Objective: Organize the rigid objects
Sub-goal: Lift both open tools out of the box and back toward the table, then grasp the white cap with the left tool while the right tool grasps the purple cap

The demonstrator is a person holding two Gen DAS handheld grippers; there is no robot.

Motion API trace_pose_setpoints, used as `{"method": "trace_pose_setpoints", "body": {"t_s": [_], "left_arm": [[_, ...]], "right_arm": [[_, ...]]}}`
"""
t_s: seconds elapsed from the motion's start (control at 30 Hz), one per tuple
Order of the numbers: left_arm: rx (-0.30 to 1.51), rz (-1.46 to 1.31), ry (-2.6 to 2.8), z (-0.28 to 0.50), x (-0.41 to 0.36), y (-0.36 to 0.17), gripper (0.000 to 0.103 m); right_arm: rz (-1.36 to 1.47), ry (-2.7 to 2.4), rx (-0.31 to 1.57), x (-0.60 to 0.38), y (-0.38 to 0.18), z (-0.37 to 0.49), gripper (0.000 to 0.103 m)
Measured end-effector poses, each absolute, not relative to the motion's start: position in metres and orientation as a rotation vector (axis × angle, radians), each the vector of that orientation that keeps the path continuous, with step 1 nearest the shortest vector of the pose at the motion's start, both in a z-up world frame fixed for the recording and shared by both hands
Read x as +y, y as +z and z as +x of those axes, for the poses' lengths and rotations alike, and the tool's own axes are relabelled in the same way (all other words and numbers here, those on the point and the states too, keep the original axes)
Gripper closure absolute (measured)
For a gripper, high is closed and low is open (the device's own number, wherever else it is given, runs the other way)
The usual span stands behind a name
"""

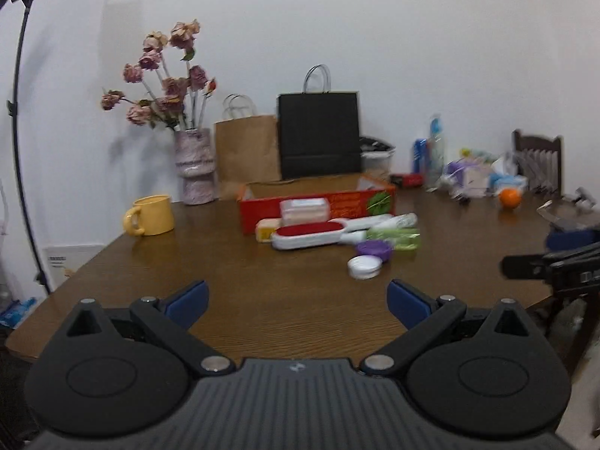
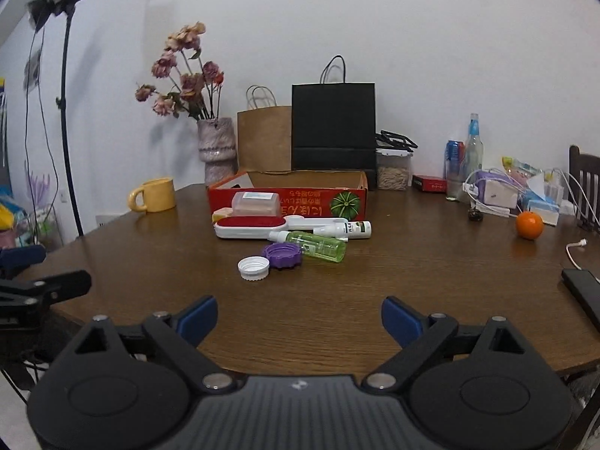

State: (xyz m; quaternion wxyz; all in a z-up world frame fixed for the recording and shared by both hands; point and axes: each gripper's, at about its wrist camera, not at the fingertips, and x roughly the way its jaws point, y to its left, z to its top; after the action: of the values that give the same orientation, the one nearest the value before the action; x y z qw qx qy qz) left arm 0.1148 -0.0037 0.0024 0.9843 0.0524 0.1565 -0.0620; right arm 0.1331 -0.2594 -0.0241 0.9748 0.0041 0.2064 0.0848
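Note:
A red cardboard box (image 2: pixel 288 193) lies open on the wooden table (image 2: pixel 375 292) near the back. In front of it sit a clear plastic case (image 2: pixel 256 203), a white lint brush with a red pad (image 2: pixel 262 227), a white bottle (image 2: pixel 343 229), a green bottle (image 2: pixel 318 245), a purple lid (image 2: pixel 282 255) and a white cap (image 2: pixel 254 268). My right gripper (image 2: pixel 299 320) hangs open over the table's near edge, nothing between its blue pads. My left gripper (image 1: pixel 298 302) is open too, empty, well short of the lint brush (image 1: pixel 311 233) and white cap (image 1: pixel 364 267).
A yellow mug (image 2: pixel 153 195) stands at the left. A vase of dried flowers (image 2: pixel 216 150), a brown bag (image 2: pixel 264 138) and a black bag (image 2: pixel 333 123) line the wall. An orange (image 2: pixel 529 225), bottles and clutter fill the right side. A phone (image 2: pixel 583 292) lies at the right edge.

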Motion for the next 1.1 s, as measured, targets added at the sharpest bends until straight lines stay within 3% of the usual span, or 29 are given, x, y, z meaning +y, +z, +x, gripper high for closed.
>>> {"method": "trace_pose_setpoints", "body": {"t_s": [0.37,0.67,0.77,0.9,1.07,1.1], "left_arm": [[0.411,0.052,-0.158,0.169,-0.005,-0.015,0.0],[0.483,0.059,-0.243,0.247,-0.052,-0.027,0.0],[0.512,0.05,-0.294,0.273,-0.069,-0.032,0.005],[0.579,0.061,-0.306,0.308,-0.085,-0.043,0.024],[0.665,0.004,-0.336,0.332,-0.085,-0.049,0.04],[0.663,0.022,-0.329,0.334,-0.087,-0.049,0.055]], "right_arm": [[0.022,0.141,0.434,-0.256,-0.031,0.176,0.01],[0.027,0.105,0.475,-0.274,-0.04,0.224,0.01],[0.029,0.102,0.484,-0.279,-0.042,0.236,0.01],[0.031,0.093,0.487,-0.287,-0.042,0.255,0.01],[0.044,0.108,0.504,-0.285,-0.045,0.28,0.01],[0.041,0.119,0.509,-0.282,-0.047,0.285,0.01]]}}
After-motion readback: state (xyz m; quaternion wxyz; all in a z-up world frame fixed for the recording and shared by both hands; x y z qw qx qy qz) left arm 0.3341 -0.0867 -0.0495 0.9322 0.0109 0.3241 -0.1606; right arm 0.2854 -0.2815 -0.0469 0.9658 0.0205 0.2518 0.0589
